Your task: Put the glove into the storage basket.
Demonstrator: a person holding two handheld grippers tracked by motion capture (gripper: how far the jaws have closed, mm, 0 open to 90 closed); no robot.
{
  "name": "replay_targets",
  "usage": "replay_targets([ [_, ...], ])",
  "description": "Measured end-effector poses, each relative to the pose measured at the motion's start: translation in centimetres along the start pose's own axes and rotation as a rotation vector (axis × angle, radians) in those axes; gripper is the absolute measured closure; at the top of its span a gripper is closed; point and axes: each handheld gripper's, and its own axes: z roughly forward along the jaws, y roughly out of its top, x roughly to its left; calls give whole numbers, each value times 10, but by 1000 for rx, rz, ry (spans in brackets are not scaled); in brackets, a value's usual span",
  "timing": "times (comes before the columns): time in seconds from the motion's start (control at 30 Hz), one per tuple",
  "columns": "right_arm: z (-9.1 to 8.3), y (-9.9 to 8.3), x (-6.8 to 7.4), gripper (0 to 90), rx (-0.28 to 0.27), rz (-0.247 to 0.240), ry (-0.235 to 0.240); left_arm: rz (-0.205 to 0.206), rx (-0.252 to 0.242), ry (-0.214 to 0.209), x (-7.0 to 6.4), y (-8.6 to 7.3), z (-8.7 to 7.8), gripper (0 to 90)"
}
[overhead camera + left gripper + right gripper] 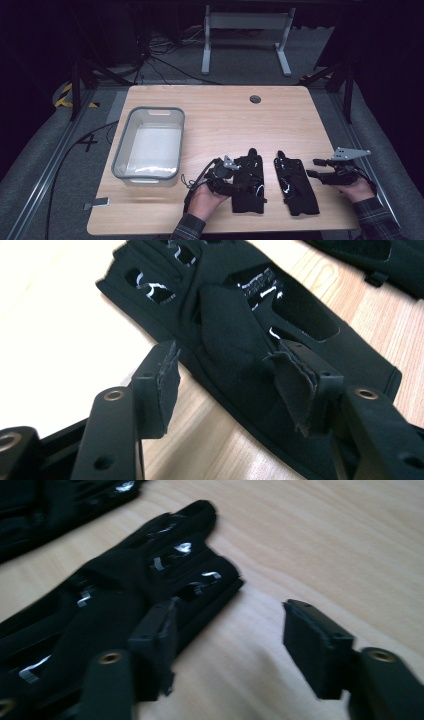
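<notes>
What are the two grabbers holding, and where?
Nothing is held. The left gripper is open, with its jaws either side of the edge of the left black fabric glove. The right gripper is open beside the right black fabric glove.

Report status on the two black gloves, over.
Left gripper open, jaws straddling the left glove. Right gripper open beside the right glove, not gripping. Both gloves flat on the table; bin off left, nothing blocking.
</notes>
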Motion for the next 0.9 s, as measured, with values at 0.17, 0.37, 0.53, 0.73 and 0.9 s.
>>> replay_targets([
  [0.17, -6, -2, 10, 813, -2, -23, 92, -12, 9, 4, 0, -2, 3, 440],
  [0.37, 3, -3, 19, 896, 64, -56, 169, -6, 30, 13, -1, -2, 7, 452],
  [0.53, 9, -4, 22, 897, 99, -75, 196, -3, 33, 9, -1, -2, 8, 470],
  [0.73, 15, 0, 28, 897, 97, -75, 197, -1, 24, 28, -3, -1, 10, 570],
  [0.9, 19, 4, 32, 898, 97, -82, 191, -2, 23, 43, -3, -1, 10, 609],
])
